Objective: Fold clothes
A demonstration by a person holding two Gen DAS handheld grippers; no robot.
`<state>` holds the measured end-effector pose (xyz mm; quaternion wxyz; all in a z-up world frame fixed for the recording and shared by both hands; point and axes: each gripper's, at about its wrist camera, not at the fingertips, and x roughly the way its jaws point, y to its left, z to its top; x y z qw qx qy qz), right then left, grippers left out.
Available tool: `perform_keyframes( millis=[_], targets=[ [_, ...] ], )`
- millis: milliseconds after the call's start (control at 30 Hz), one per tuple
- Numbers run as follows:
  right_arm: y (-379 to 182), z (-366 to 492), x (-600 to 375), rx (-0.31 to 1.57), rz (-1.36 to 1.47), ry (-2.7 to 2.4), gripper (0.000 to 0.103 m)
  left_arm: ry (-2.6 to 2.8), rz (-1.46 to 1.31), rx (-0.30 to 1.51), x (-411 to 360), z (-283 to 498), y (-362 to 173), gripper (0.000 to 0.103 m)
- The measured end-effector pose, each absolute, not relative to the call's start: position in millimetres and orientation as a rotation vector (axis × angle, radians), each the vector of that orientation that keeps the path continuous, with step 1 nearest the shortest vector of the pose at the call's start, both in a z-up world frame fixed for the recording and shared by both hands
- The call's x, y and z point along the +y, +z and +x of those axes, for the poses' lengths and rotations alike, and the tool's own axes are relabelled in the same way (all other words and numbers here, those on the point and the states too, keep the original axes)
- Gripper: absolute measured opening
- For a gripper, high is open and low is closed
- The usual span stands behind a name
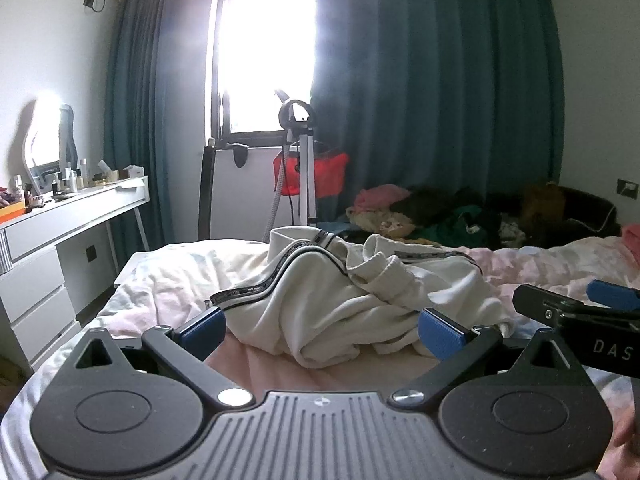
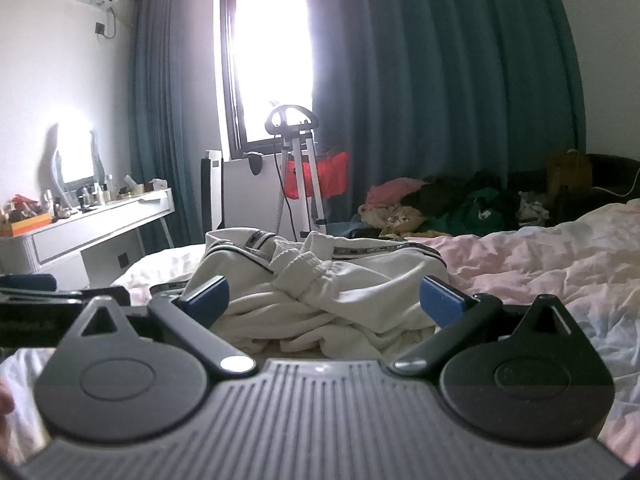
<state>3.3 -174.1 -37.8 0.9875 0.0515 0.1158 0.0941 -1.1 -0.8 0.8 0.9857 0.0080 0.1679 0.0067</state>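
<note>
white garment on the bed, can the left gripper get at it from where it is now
Probably yes: the left gripper is open, and the crumpled white garment lies on the bed straight ahead with nothing between.

Far clothes pile [image 1: 440, 212] perhaps indistinct.

A crumpled garment [image 1: 340, 296] lies on the bed [image 1: 168, 280], dressing table [image 1: 76, 208] left, clothes pile [image 1: 440, 212] behind.

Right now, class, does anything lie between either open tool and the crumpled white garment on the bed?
Nothing visible does. The white garment lies in a heap on the bed, straight ahead of the left tool and the right tool. Both are open, with only bare bedding before the cloth.
</note>
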Motion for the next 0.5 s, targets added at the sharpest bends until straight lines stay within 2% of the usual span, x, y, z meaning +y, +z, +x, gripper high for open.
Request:
perform_keyframes(
  millis=[500],
  targets=[
    [-33,0,-172,0.212,0.075,0.182,0.103,0.015,0.015,0.337,-1,-10,5,0.103]
  ],
)
